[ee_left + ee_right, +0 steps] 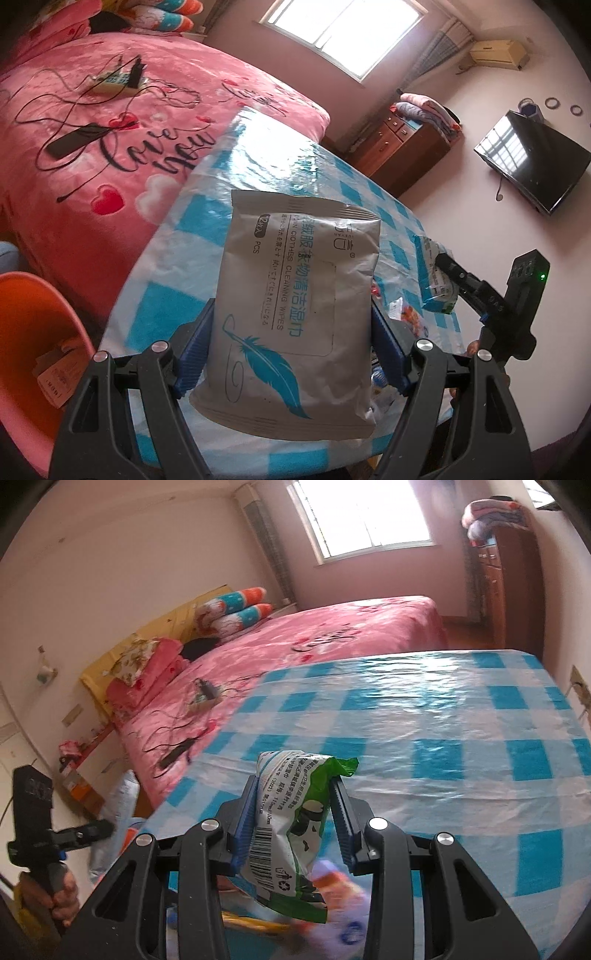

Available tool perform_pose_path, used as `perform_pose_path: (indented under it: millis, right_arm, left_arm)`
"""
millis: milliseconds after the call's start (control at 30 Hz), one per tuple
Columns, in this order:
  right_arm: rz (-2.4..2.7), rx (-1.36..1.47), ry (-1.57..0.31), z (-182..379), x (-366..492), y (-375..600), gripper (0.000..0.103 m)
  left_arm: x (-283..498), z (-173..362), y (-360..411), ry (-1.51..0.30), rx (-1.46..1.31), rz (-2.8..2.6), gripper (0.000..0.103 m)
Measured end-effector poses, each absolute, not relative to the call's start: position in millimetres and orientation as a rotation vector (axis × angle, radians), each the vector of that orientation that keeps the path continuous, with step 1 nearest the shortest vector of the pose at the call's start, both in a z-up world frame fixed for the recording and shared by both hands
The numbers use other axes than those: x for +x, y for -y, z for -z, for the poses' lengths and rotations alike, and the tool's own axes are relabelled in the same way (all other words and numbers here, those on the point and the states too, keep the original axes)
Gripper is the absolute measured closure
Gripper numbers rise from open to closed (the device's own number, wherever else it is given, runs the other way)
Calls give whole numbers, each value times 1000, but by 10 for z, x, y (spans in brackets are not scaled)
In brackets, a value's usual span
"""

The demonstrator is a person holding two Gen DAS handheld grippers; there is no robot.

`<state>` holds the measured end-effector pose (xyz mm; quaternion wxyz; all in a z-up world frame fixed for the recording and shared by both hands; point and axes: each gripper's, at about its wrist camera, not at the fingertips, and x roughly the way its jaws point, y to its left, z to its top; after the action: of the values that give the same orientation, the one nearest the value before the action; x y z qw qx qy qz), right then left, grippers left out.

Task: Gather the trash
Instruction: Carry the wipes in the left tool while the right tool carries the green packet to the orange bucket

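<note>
My left gripper (pixel 291 354) pinches a grey wipes pack (pixel 291 314) across its width, long axis pointing away over the checked table (pixel 295 162). My right gripper (pixel 291 827) pinches a green-and-white wrapper (pixel 291 830) lengthwise; its lower end blurs into litter (pixel 340 904) below.

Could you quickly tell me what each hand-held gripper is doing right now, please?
Left hand-held gripper: closed on the grey wet-wipes pack.
Right hand-held gripper: closed on the green-and-white wrapper.
</note>
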<state>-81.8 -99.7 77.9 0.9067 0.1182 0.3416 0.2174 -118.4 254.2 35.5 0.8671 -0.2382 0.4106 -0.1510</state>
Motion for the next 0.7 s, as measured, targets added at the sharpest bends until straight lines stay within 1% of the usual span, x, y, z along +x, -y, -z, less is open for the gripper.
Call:
perform_pose_path:
  millis: [367,700]
  right_arm:
    - [-668,279,-801,-809,-867,164,63]
    - [-857,216,-875,-846,-1028,-835,63]
  left_arm:
    - [-1518,-261,-3092,-849,-543,219,25]
    - [-1941,-75,-3797,-840,-612,54,25]
